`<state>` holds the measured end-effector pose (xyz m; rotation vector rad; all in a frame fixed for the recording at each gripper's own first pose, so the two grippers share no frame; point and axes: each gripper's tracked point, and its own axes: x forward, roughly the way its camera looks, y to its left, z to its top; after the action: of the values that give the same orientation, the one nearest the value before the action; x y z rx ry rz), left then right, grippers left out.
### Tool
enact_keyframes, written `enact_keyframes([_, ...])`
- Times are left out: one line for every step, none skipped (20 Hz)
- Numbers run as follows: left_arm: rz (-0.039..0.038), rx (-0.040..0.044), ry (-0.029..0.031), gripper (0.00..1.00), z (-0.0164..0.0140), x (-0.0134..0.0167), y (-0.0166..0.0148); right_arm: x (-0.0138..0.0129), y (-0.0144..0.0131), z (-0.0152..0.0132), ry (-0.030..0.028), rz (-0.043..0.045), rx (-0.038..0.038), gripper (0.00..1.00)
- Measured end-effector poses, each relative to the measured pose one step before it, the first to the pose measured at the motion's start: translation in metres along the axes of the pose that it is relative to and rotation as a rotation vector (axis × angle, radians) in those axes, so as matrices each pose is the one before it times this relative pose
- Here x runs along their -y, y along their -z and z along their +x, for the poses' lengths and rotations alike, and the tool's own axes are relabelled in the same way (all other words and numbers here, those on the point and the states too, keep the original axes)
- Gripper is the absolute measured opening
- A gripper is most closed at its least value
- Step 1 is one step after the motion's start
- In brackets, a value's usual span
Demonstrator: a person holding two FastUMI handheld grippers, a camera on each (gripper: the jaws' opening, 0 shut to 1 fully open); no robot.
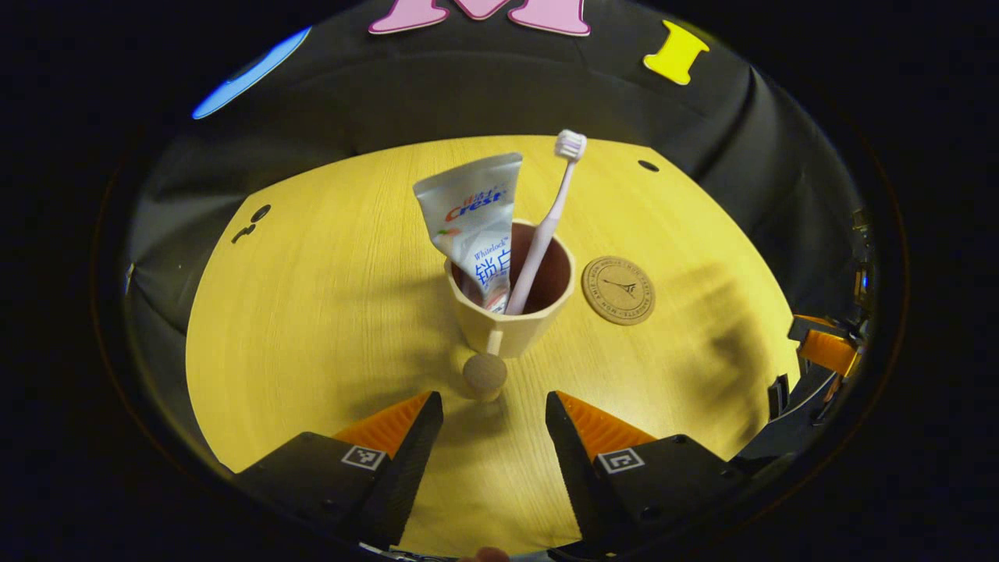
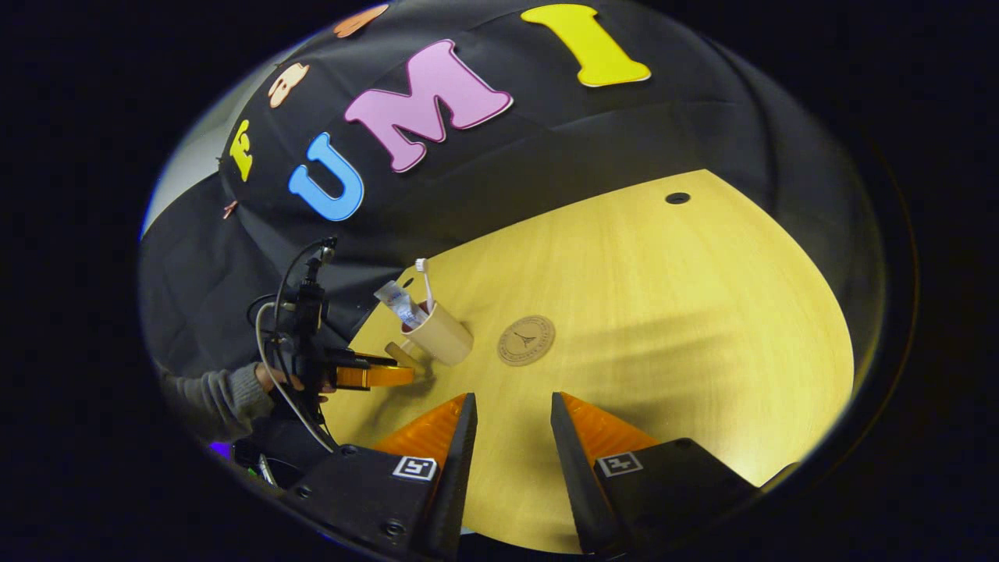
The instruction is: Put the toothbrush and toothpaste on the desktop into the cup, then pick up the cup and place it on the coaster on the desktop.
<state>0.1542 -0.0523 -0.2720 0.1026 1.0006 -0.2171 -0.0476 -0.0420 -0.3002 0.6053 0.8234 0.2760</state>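
Observation:
A beige cup (image 1: 511, 324) stands upright mid-table, holding a silver toothpaste tube (image 1: 476, 222) and a pale pink toothbrush (image 1: 546, 226), bristles up. The cup's handle ends in a round knob (image 1: 484, 373) that faces my left gripper (image 1: 493, 421). That gripper is open, and the knob lies just ahead of the gap between its fingers, untouched. A round brown coaster (image 1: 618, 289) lies bare to the cup's right. In the right gripper view, my right gripper (image 2: 511, 421) is open over bare table, well back from the cup (image 2: 443, 336) and the coaster (image 2: 526, 340).
The yellow wooden table (image 1: 312, 312) has small dark holes near its far edge (image 1: 648, 165). A grey-sleeved hand (image 2: 265, 380) holds the left gripper (image 2: 402, 373) beside the cup. The right gripper (image 1: 815, 347) shows at the table's right edge. Black cloth walls the booth.

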Motion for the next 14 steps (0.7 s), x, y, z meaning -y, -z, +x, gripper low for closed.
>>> enact_keyframes([0.00748, -0.01432, -0.00902, 0.83, 0.00449, -0.00259, -0.00298, 0.00689, 0.00312, -0.00666, 0.01365, 0.01392, -0.00085, 0.59])
enact_keyframes([0.00917, -0.0102, -0.00637, 0.84, 0.00599, -0.0012, -0.00586, 0.00721, 0.00083, -0.00962, 0.01297, 0.0208, 0.00361, 0.59])
enact_keyframes([0.0052, -0.00696, -0.00199, 0.83, 0.00237, -0.00101, -0.00415, 0.00627, 0.00216, -0.00568, 0.01175, 0.01646, 0.0011, 0.59])
enact_keyframes([0.00439, -0.00757, 0.00167, 0.83, 0.0042, 0.0007, -0.00384, 0.00593, 0.00171, -0.00608, 0.01001, 0.01528, 0.00202, 0.59])
enact_keyframes([0.00422, -0.00804, 0.00235, 0.83, 0.00408, 0.00113, -0.00333, 0.0053, 0.00098, -0.00574, 0.01128, 0.01358, 0.00191, 0.59])
enact_keyframes([0.00686, -0.00901, 0.00205, 0.83, 0.00355, 0.00093, -0.00381, 0.00734, 0.00023, -0.00517, 0.01303, 0.01558, 0.00477, 0.59])
enact_keyframes([0.00842, -0.01384, 0.00261, 0.83, 0.00328, 0.00196, -0.00142, 0.00718, 0.00104, -0.00482, 0.01311, 0.01735, 0.00201, 0.59])
enact_keyframes([0.00999, -0.01715, 0.00194, 0.83, 0.00392, 0.00151, -0.00106, 0.00732, -0.00025, -0.00338, 0.01585, 0.01927, 0.00543, 0.59])
enact_keyframes([0.01191, -0.0145, -0.00504, 0.83, 0.00445, -0.00015, -0.00044, 0.00719, -0.00135, -0.00307, 0.01333, 0.02007, 0.00667, 0.59])
enact_keyframes([0.00826, -0.01598, -0.00503, 0.83, 0.00324, 0.00036, -0.00013, 0.00482, -0.00128, -0.00209, 0.01141, 0.01593, 0.00795, 0.59])
enact_keyframes([0.00621, -0.01591, -0.00821, 0.82, 0.00319, -0.00023, 0.00147, 0.00331, -0.00086, -0.00335, 0.00864, 0.01038, 0.00518, 0.59])
enact_keyframes([0.00216, -0.01525, -0.00795, 0.82, 0.00246, -0.00103, 0.001, 0.00312, -0.00174, -0.00203, 0.00722, 0.00482, 0.00505, 0.59])
enact_keyframes([-0.00081, -0.01097, -0.00536, 0.82, 0.0012, -0.00092, 0.00018, 0.00358, 0.00068, -0.0015, 0.00432, 0.00394, 0.00021, 0.59])
enact_keyframes([-0.00304, -0.00903, 0.00499, 0.79, 0.00149, 0.00195, 0.00021, 0.00226, 0.00008, -0.00069, 0.00344, 0.00425, 0.00023, 0.59])
